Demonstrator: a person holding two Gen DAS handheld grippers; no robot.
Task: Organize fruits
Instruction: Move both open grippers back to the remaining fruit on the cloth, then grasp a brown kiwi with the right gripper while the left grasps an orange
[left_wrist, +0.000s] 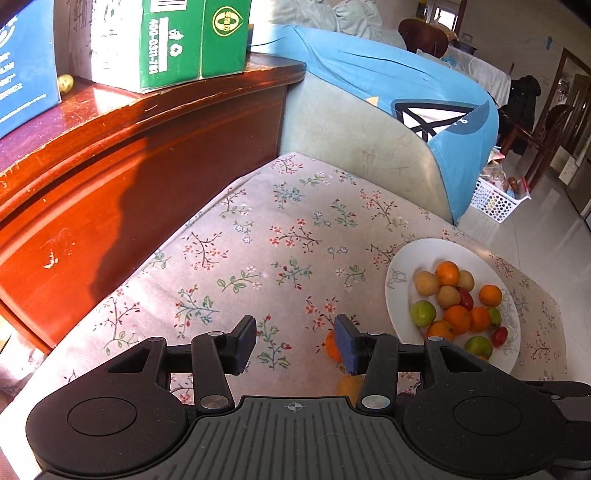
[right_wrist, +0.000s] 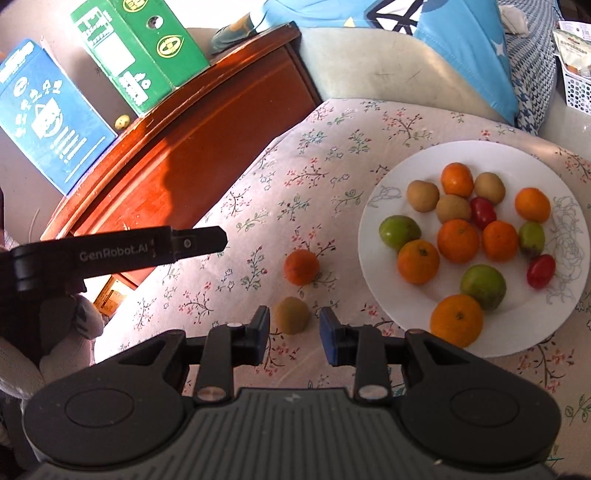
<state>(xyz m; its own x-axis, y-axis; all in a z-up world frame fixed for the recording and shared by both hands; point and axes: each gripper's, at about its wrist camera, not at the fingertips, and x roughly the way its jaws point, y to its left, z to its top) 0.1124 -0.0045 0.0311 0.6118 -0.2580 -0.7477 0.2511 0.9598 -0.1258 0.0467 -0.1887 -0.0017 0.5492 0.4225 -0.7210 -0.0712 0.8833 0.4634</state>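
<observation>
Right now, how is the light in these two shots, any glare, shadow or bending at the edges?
Left wrist view: strong sun on the wooden cabinet, with a dark shadow across its front; edges bow from the fisheye. Right wrist view: the white plate and the flowered cloth are brightly lit, the window area above the green box is washed out, and the fruit stays sharp.

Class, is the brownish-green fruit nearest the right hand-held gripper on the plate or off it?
Off. The brownish-green fruit lies on the floral cloth, apart from the white plate.

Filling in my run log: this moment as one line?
left gripper open, empty | right gripper open at kiwi | tangerine, kiwi off plate
</observation>
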